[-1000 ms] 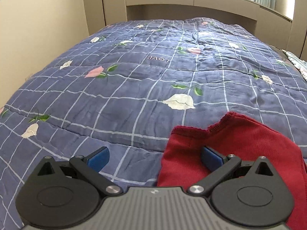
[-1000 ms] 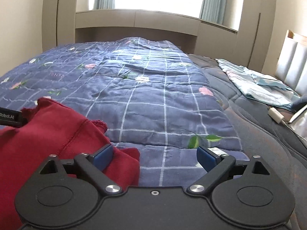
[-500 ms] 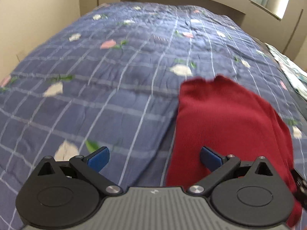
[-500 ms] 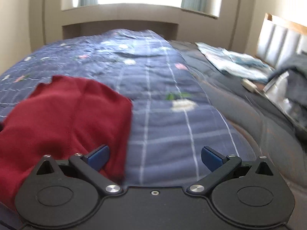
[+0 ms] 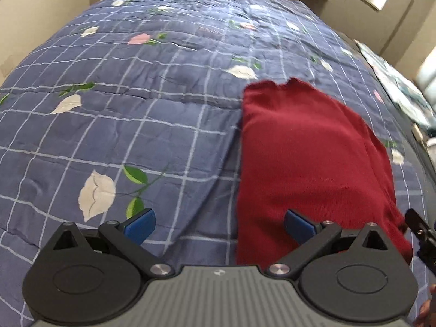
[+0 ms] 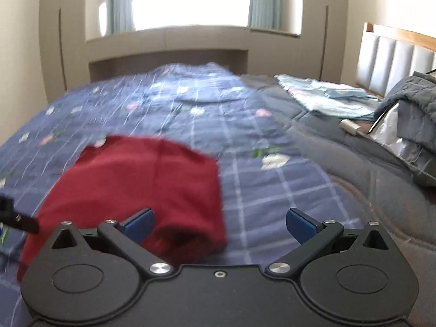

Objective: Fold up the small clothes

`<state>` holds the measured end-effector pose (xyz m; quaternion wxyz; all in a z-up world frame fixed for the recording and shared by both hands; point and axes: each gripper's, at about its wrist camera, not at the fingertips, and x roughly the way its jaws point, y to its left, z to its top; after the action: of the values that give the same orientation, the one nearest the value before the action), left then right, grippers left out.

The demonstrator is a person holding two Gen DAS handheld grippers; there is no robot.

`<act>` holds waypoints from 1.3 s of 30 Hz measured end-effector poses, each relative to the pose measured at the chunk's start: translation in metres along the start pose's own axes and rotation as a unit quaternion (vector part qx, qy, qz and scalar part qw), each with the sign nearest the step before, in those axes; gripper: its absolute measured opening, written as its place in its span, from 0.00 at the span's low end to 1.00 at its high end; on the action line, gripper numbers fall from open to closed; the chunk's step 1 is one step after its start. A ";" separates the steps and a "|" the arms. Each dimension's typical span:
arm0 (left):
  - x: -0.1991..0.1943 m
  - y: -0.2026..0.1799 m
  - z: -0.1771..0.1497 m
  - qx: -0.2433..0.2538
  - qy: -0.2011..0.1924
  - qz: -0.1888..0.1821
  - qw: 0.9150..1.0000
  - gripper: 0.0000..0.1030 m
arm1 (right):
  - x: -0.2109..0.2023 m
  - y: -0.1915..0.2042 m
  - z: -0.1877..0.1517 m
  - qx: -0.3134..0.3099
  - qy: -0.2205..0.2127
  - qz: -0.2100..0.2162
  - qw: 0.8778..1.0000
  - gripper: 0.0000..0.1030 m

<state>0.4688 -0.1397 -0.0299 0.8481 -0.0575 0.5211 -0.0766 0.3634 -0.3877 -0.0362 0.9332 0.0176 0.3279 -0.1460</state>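
A dark red knitted garment lies folded in a long strip on the blue checked floral quilt. My left gripper hovers open above the garment's near left edge, nothing between its blue pads. In the right wrist view the same red garment lies left of centre. My right gripper stands wide open over its near right corner, pads clear of the cloth. The right gripper's tip shows at the left view's right edge.
A grey mattress lies bare right of the quilt. On it are a light blue folded cloth, a small white box and a heap of grey bedding by the padded headboard. A wall runs along the bed's left side.
Both grippers have pulled back and risen from the garment, which now lies flat and shows whole. The left gripper tilted further down. The right jaws spread a little wider.
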 end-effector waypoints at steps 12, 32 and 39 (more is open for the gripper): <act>0.015 0.011 -0.009 -0.006 0.053 -0.017 0.998 1.00 | 0.015 0.007 -0.026 0.001 0.035 -0.049 0.998 0.99; 0.016 0.011 -0.009 -0.023 0.060 -0.010 0.998 1.00 | 0.020 -0.009 -0.037 0.086 0.034 -0.025 0.995 0.99; 0.011 0.007 -0.001 -0.021 0.068 0.002 0.997 1.00 | 0.012 -0.020 -0.012 0.085 0.057 0.004 0.995 0.99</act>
<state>0.4728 -0.1347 -0.0412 0.8095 -0.0695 0.5791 -0.0676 0.3595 -0.4081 -0.0514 0.9089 0.1062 0.3667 -0.1679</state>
